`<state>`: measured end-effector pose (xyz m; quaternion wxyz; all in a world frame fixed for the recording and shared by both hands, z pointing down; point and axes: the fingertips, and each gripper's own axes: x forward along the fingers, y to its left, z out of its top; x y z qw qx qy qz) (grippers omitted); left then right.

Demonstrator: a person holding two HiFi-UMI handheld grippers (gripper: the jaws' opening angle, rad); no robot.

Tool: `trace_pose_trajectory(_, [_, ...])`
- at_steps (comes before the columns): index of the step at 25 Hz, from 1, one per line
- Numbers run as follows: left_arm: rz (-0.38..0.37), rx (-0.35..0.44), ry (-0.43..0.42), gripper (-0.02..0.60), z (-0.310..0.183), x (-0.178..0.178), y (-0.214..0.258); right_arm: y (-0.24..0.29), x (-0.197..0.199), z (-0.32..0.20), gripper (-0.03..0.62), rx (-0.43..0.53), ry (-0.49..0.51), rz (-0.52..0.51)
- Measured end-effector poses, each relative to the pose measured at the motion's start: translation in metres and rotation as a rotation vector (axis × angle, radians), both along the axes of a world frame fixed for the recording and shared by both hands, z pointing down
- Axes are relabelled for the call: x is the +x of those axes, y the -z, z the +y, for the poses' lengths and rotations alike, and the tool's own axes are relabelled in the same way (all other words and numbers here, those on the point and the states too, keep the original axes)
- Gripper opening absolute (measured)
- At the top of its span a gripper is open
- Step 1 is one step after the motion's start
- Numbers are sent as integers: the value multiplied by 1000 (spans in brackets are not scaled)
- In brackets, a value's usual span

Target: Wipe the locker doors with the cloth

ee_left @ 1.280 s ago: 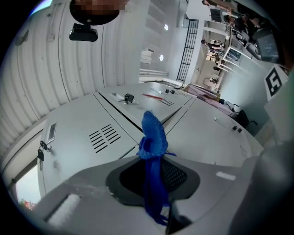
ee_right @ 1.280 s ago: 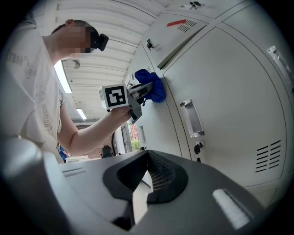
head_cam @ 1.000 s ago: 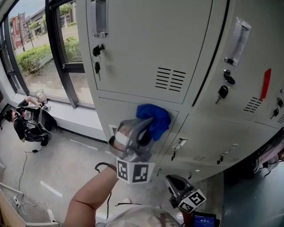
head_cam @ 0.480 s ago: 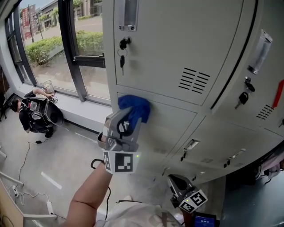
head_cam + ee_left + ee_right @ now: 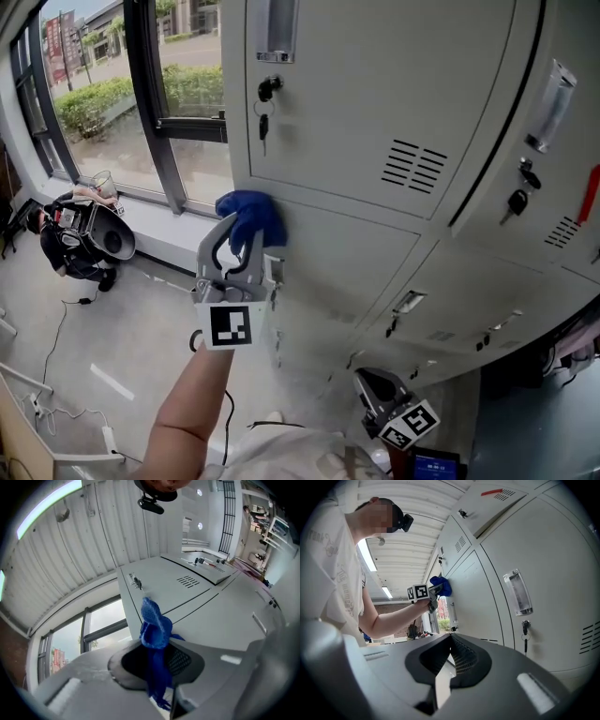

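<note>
While left gripper [image 5: 240, 240] fingers pinch blue cloth [image 5: 247, 211] against grey locker door [image 5: 356, 272], right gripper [image 5: 367, 386] fingers pressed together, empty.

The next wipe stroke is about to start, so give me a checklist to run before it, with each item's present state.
1. Blue cloth clamped in the left gripper: ok.
2. Cloth against the lower locker door: ok, at its left edge.
3. Hanging key on the door above, clear of the cloth: ok.
4. Right gripper shut, empty, held low and apart from the cloth: ok.
5. Door surface clean where wiped: cannot tell.
</note>
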<state>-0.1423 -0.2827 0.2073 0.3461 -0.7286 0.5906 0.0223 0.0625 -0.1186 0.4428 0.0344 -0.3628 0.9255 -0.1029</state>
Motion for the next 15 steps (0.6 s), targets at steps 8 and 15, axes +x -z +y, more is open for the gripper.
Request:
trace_pose_trajectory(8, [192,-62,-23,84,-6,-10,-20,-5,7,1,7,-5,-24,6])
trace_pose_trajectory(15, [178,-90,-90,83,1,22,-30,-8,5,-2,7,-11,-6,-6])
